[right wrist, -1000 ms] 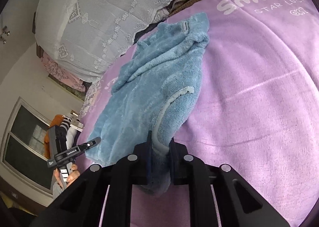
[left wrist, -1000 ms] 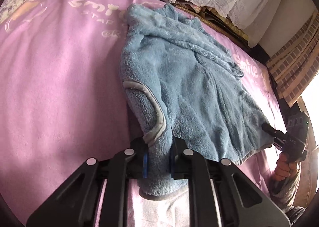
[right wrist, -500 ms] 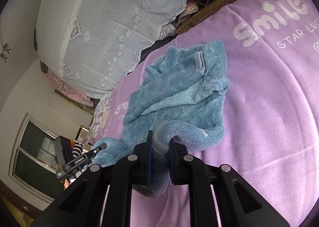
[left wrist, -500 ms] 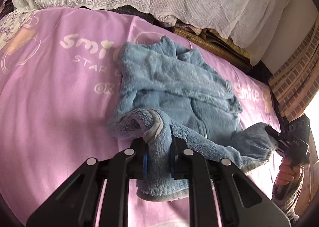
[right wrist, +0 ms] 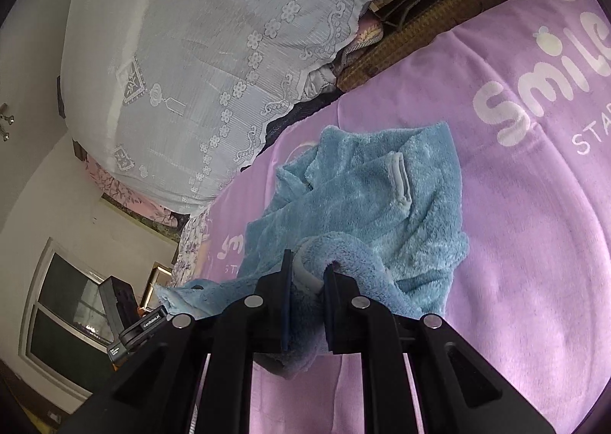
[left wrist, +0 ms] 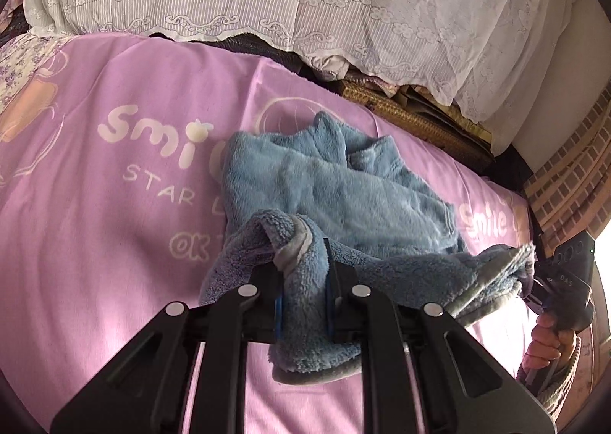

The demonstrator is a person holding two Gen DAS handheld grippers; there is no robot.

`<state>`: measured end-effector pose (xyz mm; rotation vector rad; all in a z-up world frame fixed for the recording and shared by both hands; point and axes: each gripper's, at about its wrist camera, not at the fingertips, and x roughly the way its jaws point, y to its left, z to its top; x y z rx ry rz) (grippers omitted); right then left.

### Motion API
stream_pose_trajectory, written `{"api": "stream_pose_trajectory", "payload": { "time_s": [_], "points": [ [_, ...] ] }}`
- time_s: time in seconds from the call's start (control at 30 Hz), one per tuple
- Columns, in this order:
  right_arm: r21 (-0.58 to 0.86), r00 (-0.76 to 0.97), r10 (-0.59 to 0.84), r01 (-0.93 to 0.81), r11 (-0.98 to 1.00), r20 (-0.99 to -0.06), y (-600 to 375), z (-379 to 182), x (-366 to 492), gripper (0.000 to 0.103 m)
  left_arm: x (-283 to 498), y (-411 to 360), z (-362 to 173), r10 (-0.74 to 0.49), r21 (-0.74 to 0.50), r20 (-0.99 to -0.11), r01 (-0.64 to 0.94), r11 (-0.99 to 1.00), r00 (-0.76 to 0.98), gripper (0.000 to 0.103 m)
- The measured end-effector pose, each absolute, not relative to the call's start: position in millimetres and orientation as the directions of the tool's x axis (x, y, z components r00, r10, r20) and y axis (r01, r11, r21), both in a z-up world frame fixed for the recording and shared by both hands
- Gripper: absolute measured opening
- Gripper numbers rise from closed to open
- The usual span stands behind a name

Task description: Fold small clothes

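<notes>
Now the near hem of the blue fleece garment is off the bed and carried forward over the rest of it, where a second ago the piece lay stretched flat and long across the purple blanket; half a second ago the hem was only beginning to rise, so the fold is well under way and, as I judge it, the bottom half is being brought up toward the collar end. The left gripper is clenched on one lower corner, a thick wad of fleece with its pale grey binding curling up between the jaws, and the right gripper is clamped the same way on the other corner, its grey trim looped just above the pads. Between the two the lifted edge sags in a slack span, seen from the left wrist running across to the right-hand tool at the frame's edge. The far part of the garment lies on the blanket near the printed "smile" lettering, rumpled rather than smooth, with ridges across the chest and a small grey-edged pocket slit showing in the right wrist view. It is plush, thick and floppy, so I expect the folded layer to land bulky and to need both corners set down level, or the edges will not line up
</notes>
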<state>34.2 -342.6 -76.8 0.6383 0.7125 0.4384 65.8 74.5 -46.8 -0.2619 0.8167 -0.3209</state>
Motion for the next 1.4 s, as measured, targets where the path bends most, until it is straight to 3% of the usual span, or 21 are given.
{"api": "stream_pose_trajectory", "payload": {
  "time_s": [0.5, 0.77, 0.93, 1.03, 1.1, 1.17, 1.4],
  "points": [
    [0.671, 0.771, 0.49, -0.111, 0.733, -0.408, -342.8, -65.0, 115.7, 0.014, 148.0, 72.0, -44.7, -0.326, -0.376, -0.669, 0.075, 0.924, 0.668, 0.014],
    [0.772, 0.774, 0.491, -0.004, 0.636, -0.401, -360.8, -102.9, 170.9, 0.014, 197.7, 74.2, -79.9, -0.321, -0.429, -0.702, -0.018, 0.903, 0.636, 0.015],
    [0.754, 0.748, 0.475, 0.051, 0.654, -0.463, -365.7, -139.1, 186.9, 0.015, 205.4, 68.8, -112.9, -0.305, -0.423, -0.705, -0.035, 0.906, 0.64, 0.019],
    [0.765, 0.752, 0.496, 0.018, 0.643, -0.434, -366.3, -130.3, 181.4, 0.025, 195.6, 69.2, -102.7, -0.325, -0.421, -0.683, 0.011, 0.907, 0.654, 0.022],
    [0.741, 0.747, 0.497, -0.008, 0.672, -0.442, -360.3, -119.4, 172.8, 0.045, 187.8, 75.2, -96.2, -0.376, -0.468, -0.654, 0.04, 0.883, 0.657, 0.03],
    [0.704, 0.737, 0.494, -0.036, 0.71, -0.46, -351.9, -106.4, 162.7, 0.047, 182.4, 82.2, -92.1, -0.429, -0.524, -0.628, 0.056, 0.85, 0.65, 0.04],
    [0.543, 0.725, 0.495, -0.198, 0.816, -0.479, -317.8, -63.3, 122.2, 0.05, 169.5, 95.9, -76.5, -0.446, -0.558, -0.581, 0.066, 0.827, 0.681, 0.044]
  ]
}}
